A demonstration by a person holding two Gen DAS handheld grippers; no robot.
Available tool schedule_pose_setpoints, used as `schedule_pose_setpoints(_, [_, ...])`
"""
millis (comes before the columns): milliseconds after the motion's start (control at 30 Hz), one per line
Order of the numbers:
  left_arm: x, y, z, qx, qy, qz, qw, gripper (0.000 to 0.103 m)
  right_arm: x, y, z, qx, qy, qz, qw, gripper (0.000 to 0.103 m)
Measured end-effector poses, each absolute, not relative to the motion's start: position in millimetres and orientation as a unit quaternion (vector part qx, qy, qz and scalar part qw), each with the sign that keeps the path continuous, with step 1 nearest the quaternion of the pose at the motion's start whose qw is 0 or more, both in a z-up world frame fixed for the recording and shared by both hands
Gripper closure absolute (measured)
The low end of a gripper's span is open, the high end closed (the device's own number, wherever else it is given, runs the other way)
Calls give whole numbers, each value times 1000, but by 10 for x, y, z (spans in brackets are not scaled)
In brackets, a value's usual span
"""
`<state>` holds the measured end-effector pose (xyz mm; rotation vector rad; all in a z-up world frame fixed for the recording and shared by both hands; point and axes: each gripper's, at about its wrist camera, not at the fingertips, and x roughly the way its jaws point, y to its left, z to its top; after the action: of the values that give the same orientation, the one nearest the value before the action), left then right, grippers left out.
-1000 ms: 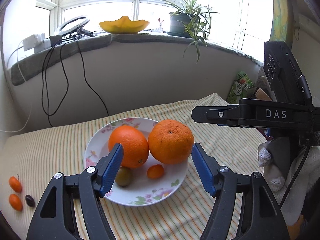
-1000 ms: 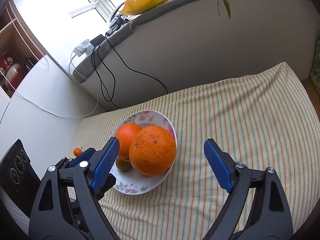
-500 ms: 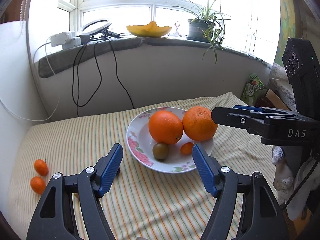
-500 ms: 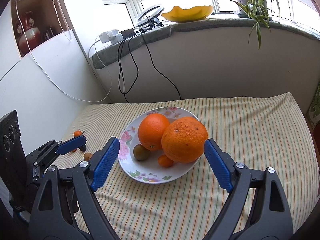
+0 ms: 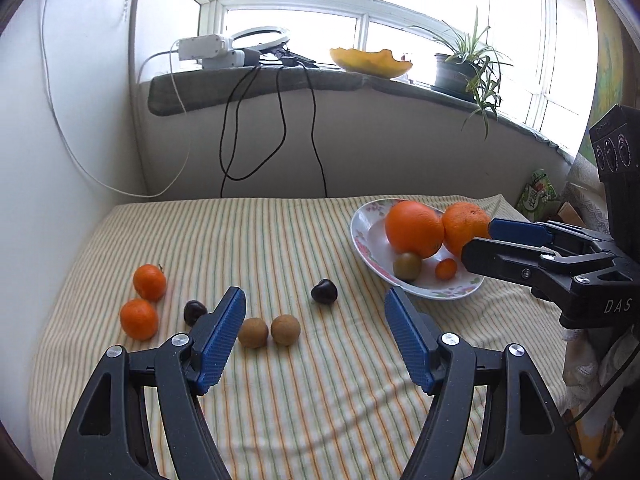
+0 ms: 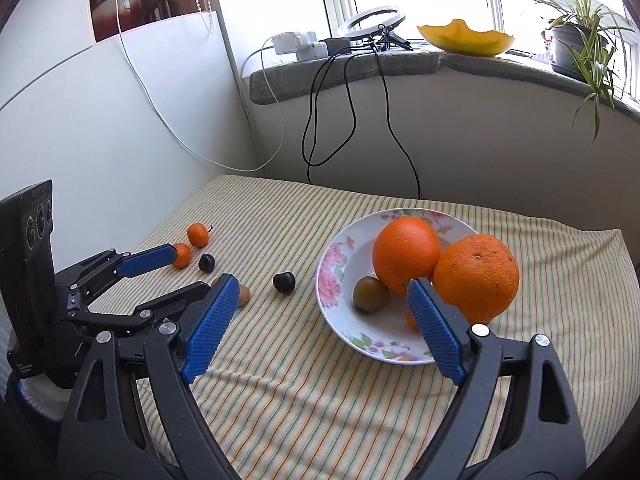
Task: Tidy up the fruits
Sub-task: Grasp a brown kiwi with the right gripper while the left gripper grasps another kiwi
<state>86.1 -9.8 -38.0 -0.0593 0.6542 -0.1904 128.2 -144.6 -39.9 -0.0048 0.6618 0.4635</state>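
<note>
A: Where does the fruit lie?

B: Four pieces sit in the white floral-rimmed ceramic plate (image 6: 340, 248) on the striped yellow-green cloth worktop (image 6: 320, 400): a smooth round orange (image 6: 406, 254), touching a larger, rougher orange (image 6: 476, 278) to its right, a small greenish-brown round fruit (image 6: 370, 294) in front, and a tiny orange kumquat (image 5: 446, 269).

A: And off the plate?

B: Left of it on the cloth, two small tangerines (image 5: 149, 281) sit close together, two dark cherries (image 5: 324, 291) lie apart from one another, and two brown round longans (image 5: 285, 329) are side by side, touching.

A: The jaws?

B: The left gripper (image 5: 314, 340) has its blue-padded jaws wide with nothing gripped; in its own view the longans lie between the tips, on the cloth. The right gripper (image 6: 320, 336) is wide too and empty, its right pad over the plate's near rim in its own view.

A: Behind?

B: A grey sill holds a yellow wavy bowl (image 6: 466, 38), a ring light (image 6: 372, 20) and a potted spider plant (image 5: 460, 68).
</note>
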Motion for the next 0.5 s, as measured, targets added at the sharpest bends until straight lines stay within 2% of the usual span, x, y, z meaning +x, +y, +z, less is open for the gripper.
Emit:
schedule_pose_setpoints(233, [763, 344, -591, -50, 340, -63, 937, 32, 1285, -1164, -564, -7, 352, 252, 901, 15])
schedule_pose_setpoints(400, [756, 510, -732, -66, 357, -62, 930, 43, 1295, -940, -716, -12, 373, 278, 885, 26])
schedule_pose_setpoints(500, [792, 549, -790, -74, 365, -69, 926, 50, 1341, -797, -828, -20, 389, 291, 874, 39])
